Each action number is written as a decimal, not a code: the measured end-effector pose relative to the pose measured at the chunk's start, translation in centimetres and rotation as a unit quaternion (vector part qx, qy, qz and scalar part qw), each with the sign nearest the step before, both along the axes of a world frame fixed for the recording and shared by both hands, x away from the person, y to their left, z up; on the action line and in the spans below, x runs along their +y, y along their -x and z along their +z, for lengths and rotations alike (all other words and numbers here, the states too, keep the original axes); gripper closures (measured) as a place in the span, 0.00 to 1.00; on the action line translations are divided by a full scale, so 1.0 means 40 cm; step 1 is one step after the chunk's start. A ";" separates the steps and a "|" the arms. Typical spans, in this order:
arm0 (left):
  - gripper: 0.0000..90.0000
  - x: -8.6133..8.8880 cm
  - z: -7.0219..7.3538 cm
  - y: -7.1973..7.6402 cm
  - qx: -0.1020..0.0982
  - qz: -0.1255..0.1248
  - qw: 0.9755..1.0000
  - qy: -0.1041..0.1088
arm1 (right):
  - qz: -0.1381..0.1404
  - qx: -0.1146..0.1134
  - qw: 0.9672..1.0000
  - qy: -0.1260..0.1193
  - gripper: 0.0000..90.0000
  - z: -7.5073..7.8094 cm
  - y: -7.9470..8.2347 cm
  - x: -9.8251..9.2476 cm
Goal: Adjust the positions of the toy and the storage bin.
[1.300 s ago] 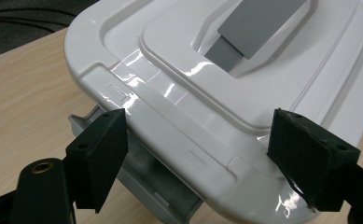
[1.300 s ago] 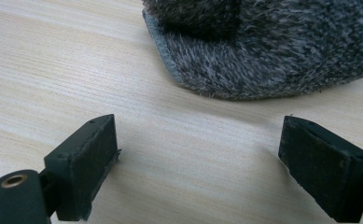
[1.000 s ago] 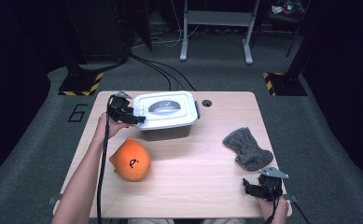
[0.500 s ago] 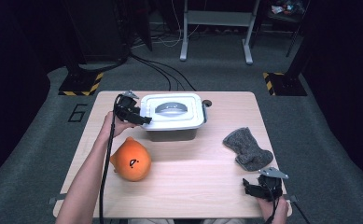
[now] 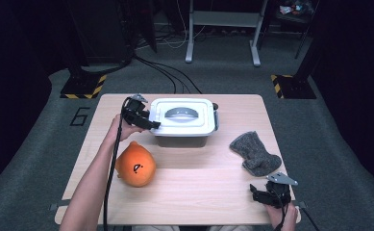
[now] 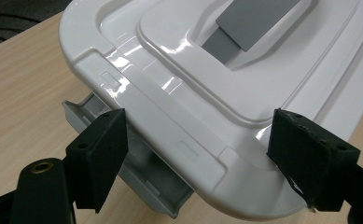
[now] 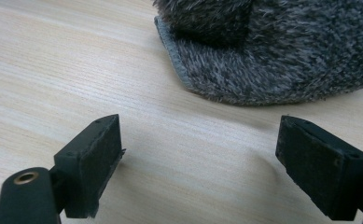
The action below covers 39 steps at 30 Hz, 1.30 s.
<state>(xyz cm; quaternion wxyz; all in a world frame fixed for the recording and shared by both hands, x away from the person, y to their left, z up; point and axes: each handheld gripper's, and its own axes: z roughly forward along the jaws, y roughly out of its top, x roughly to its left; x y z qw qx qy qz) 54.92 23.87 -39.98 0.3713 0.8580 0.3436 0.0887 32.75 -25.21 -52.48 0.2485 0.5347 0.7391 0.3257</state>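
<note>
Wooden table [image 5: 189, 192]: white lidded box [image 5: 183, 120] at 12 o'clock, long axis 9-to-3, left gripper [image 5: 148, 122] jaws wide apart straddling its 9 o'clock edge; right gripper [image 5: 257, 193] spread wide, empty, at 5 o'clock.

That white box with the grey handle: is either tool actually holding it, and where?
Nothing is held. The left gripper is open, its fingers astride the white box's lid edge. The right gripper is open near the grey mitt.

Table [image 5: 208, 190]: box [image 5: 183, 121], plush [image 5: 135, 165], cloth [image 5: 255, 153]
</note>
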 end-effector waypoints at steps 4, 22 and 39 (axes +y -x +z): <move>0.22 0.000 0.000 0.000 -0.003 0.003 1.000 -0.003 | 0.009 -0.013 1.000 -0.005 0.15 0.028 0.006 0.008; 0.18 -0.011 0.010 0.017 -0.011 0.016 1.000 -0.004 | 0.075 -0.040 0.996 -0.019 0.16 0.185 -0.104 0.116; 0.20 -0.017 0.003 0.010 -0.016 0.008 1.000 -0.012 | 0.093 -0.019 0.995 -0.042 0.24 0.225 -0.269 0.182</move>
